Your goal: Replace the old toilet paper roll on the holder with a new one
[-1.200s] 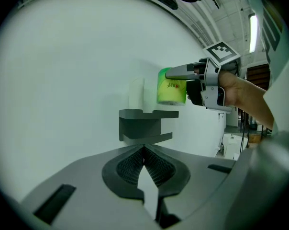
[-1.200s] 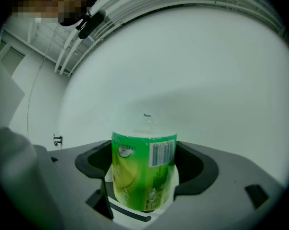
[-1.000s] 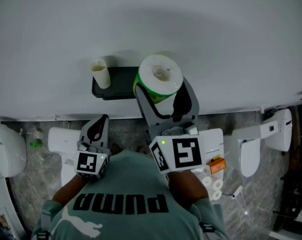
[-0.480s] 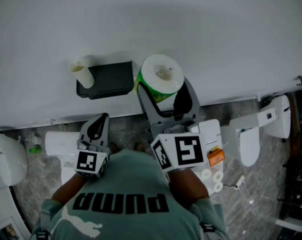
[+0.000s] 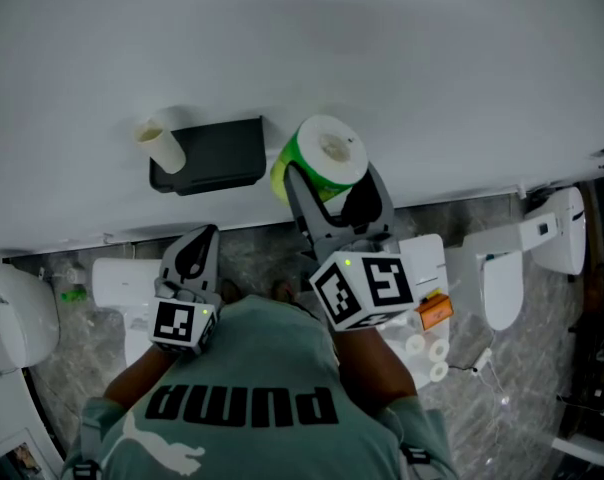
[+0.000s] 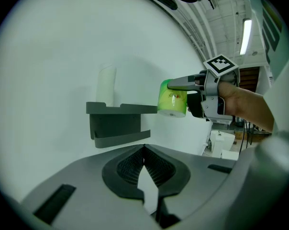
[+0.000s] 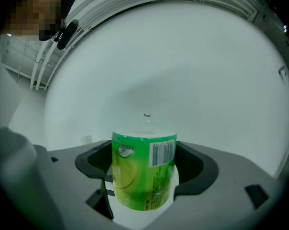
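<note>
Your right gripper point(image 5: 334, 186) is clamped on the new roll point(image 5: 327, 150). Its two jaws press the green wrapper from either side, with the barcode facing the gripper camera point(image 7: 144, 169). The new roll is held upright in the air near the white wall point(image 5: 402, 48), just beside the right end of the dark holder point(image 5: 210, 156) and not resting on it. The old roll point(image 5: 160, 142) (a pale, thin cylinder) stands upright on the holder's left end. Your left gripper point(image 5: 200, 250) is held low and back from the holder, with its jaws brought together and nothing between them point(image 6: 144, 153).
</note>
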The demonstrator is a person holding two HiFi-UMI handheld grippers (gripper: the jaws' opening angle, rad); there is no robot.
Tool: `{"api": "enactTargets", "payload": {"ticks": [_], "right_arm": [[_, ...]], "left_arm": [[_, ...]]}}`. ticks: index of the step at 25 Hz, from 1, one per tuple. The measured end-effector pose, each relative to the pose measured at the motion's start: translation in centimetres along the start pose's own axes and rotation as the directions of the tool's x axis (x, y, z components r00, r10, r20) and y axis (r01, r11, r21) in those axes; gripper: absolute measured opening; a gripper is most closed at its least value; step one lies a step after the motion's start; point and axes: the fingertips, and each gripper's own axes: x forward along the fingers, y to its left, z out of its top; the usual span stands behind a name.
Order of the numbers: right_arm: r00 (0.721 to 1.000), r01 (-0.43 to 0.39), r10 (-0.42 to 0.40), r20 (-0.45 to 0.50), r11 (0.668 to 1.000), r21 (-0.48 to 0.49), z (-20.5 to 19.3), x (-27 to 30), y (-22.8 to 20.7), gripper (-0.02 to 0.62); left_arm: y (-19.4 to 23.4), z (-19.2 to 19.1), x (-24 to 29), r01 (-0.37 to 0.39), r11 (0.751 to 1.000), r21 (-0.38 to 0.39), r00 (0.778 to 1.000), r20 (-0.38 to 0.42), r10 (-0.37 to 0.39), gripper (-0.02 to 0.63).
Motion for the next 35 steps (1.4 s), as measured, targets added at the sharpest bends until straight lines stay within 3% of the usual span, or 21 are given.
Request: {"api": "enactTargets", "payload": {"ticks": [8,15,18,21,25,30,35], "right_arm": [[1.0,0.004,0.001,-0.029,0.988,0.152,-2.8,1.1,-1.1,0.397],[0.998,0.03,-0.01,-0.061,0.942,0.334,-4.9,1.7,-2.1,0.397],[0.998,0.03,-0.004,-0.063,0.912,0.409,-5.8,1.9,-2.4,0.397],[0.998,0.026,0.004,-0.06,0.867,0.498,-6.6,2.2,-2.6,0.397],[0.998,0.022,0.012,-0.058,0.834,0.551,-7.3,2.5,-2.5,0.397],[0.999,0.014,0.014,-0.042,0.804,0.595,-7.9,2.7,-2.8,0.397],[1.0,0.007,0.013,-0.023,0.73,0.683,-8.6,2.9,-2.9,0.397]], "left_arm": [[0.9,-1.1,-0.8,-0.023,1.0,0.004,0.998,-0.05,0.023,0.003],[1.9,-1.3,-1.5,-0.048,0.999,0.003,0.998,-0.049,0.048,0.003],[2.0,-1.8,-1.8,-0.045,0.999,0.021,0.995,-0.091,0.047,0.003],[2.3,-1.7,-1.9,-0.053,0.998,0.016,0.996,-0.074,0.054,0.003],[2.7,-2.0,-2.4,-0.064,0.998,0.022,0.993,-0.101,0.066,0.003],[3.0,-1.8,-2.8,-0.079,0.997,0.008,0.995,-0.065,0.079,0.003],[3.5,-1.5,-3.6,-0.099,0.995,0.004,0.994,-0.044,0.099,0.003]]}}
